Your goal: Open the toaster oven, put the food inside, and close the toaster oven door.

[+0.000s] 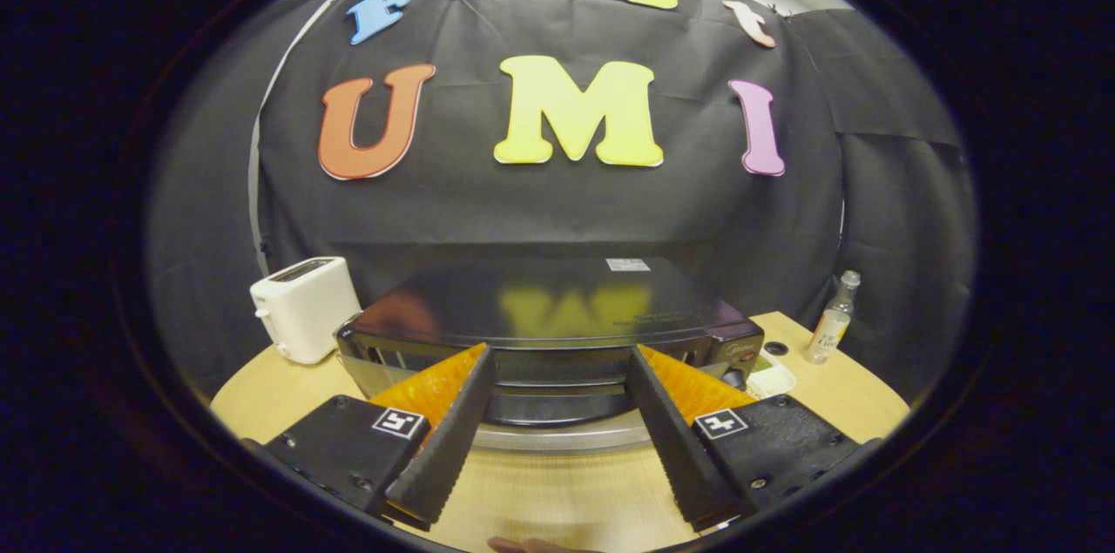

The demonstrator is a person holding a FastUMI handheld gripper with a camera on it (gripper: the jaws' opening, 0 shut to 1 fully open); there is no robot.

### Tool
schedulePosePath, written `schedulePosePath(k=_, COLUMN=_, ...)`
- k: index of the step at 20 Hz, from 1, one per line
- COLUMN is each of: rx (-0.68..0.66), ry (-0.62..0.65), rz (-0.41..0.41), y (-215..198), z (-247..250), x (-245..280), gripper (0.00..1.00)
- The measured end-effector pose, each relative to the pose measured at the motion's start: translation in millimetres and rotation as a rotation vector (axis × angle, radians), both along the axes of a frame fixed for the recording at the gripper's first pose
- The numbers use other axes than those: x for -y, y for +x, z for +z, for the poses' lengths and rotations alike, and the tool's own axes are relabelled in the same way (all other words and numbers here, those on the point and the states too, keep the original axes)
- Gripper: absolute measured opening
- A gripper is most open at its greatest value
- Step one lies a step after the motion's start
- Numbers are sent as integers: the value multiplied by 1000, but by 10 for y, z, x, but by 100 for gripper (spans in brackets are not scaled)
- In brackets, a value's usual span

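Claw (557,361) spread wide, holding nothing, fingers flanking the black glossy toaster oven (549,322) at frame centre on the round pale wooden worktop (557,492); bare wood between fingers.

toaster oven (549,309) front partly hidden behind claw (557,374) fingers, dish (775,379) contents unclear, bottle (832,322) label unreadable
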State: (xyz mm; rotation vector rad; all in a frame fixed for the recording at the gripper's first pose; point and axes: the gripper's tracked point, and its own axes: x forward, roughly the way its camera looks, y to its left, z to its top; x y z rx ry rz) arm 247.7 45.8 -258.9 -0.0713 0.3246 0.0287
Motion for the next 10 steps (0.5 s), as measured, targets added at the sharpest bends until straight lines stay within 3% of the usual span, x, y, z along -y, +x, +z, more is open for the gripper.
schedulePosePath(k=10, rx=-89, ry=5, rz=15, y=-636, z=-254, x=81, gripper=98)
